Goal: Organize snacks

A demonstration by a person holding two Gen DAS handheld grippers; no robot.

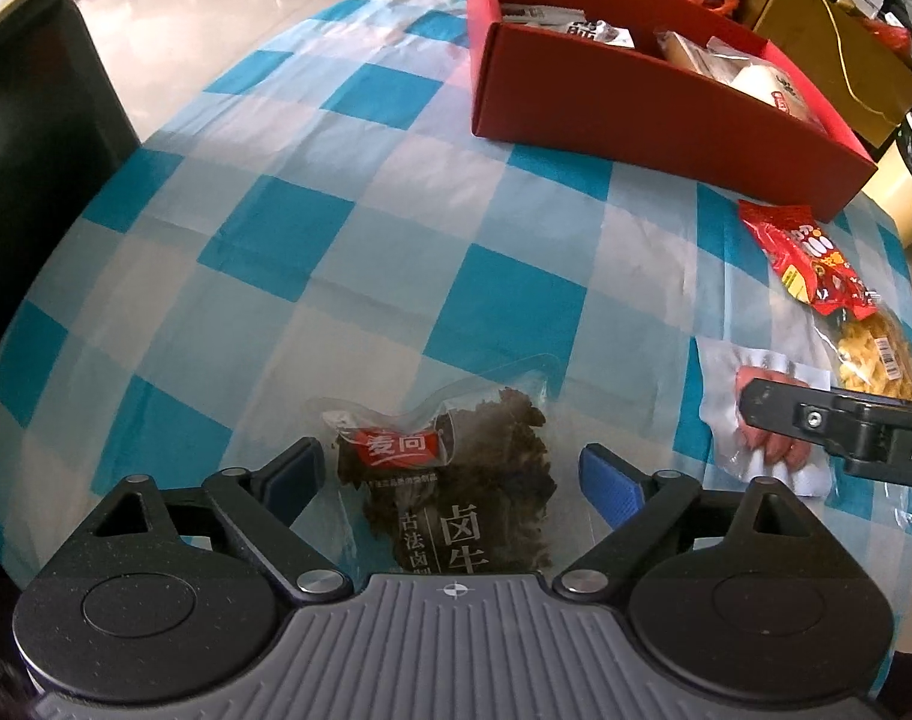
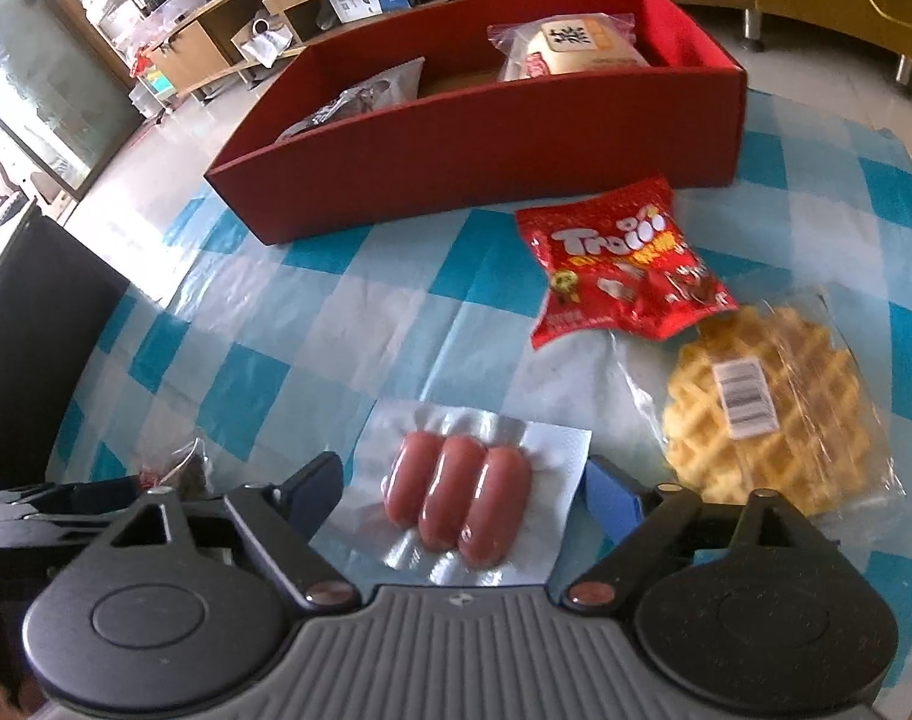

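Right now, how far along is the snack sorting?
Done: several packets already sit in the red box. In hand: nothing gripped yet; the left hand-held gripper straddles the braised beef pack, the right hand-held gripper straddles the sausage pack, both open. Left: those two, plus the red gummy bag and the waffle on the tablecloth.

Both wrist cameras look steeply down along their jaws, close over the checked tabletop (image 1: 348, 252). Both views share the red box (image 1: 636, 114) and sausage pack (image 2: 462, 498).
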